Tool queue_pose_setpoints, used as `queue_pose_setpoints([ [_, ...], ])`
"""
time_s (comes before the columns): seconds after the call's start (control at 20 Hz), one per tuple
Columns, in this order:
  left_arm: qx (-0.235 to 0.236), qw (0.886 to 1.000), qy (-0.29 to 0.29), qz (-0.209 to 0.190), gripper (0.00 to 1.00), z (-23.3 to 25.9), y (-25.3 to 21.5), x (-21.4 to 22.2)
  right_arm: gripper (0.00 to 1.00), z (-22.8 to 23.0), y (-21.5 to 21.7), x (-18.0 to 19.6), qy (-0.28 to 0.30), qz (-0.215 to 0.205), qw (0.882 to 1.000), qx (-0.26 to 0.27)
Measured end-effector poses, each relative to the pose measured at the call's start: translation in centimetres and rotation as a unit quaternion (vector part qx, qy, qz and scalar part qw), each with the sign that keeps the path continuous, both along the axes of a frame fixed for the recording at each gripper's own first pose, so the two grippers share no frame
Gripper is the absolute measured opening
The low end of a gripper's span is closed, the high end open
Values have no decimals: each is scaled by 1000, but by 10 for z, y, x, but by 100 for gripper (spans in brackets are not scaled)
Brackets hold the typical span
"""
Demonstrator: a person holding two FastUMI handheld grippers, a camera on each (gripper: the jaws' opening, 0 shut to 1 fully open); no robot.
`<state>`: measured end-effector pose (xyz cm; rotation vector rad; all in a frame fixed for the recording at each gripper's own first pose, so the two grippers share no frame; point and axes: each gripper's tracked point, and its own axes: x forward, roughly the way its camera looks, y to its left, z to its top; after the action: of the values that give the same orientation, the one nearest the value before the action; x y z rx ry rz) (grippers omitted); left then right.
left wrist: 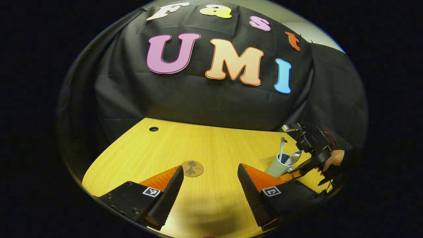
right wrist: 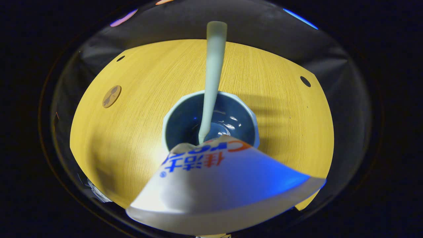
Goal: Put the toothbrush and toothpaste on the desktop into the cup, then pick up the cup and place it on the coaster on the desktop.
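Note:
A pale blue cup (right wrist: 211, 122) stands on the wooden desktop (right wrist: 132, 132), seen from above in the right gripper view. A light green toothbrush (right wrist: 213, 76) stands upright in it. The toothpaste tube (right wrist: 224, 185) tilts into the cup with its wide flat end toward the camera, hiding the right gripper's fingers. In the left gripper view the cup (left wrist: 276, 167) holds the toothbrush (left wrist: 281, 148) and the toothpaste (left wrist: 295, 158), with the right gripper (left wrist: 290, 172) close against its right side, held by a hand (left wrist: 333, 158). The left gripper (left wrist: 210, 185) hangs open over the desktop, just short of the round brown coaster (left wrist: 192, 168).
The coaster (right wrist: 111, 96) lies far left of the cup in the right gripper view. Cable holes (left wrist: 153, 129) (right wrist: 305, 81) sit near the desk's back corners. The black cloth wall rises right behind the desk's back edge.

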<state>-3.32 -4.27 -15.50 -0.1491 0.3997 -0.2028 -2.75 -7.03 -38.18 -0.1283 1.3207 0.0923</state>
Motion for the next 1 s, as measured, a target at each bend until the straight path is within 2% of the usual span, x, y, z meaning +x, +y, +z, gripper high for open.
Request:
queue_pose_setpoints([
  [0.25,-5,1000,-1,3,95,1,3,-1,31,17,3,9,-21,9,1000,5],
  [0.45,-10,1000,-2,9,95,2,12,-3,31,30,29,11,-29,27,999,14],
  [1.0,-17,998,7,67,95,-8,88,-22,31,47,161,39,-36,115,992,42],
])
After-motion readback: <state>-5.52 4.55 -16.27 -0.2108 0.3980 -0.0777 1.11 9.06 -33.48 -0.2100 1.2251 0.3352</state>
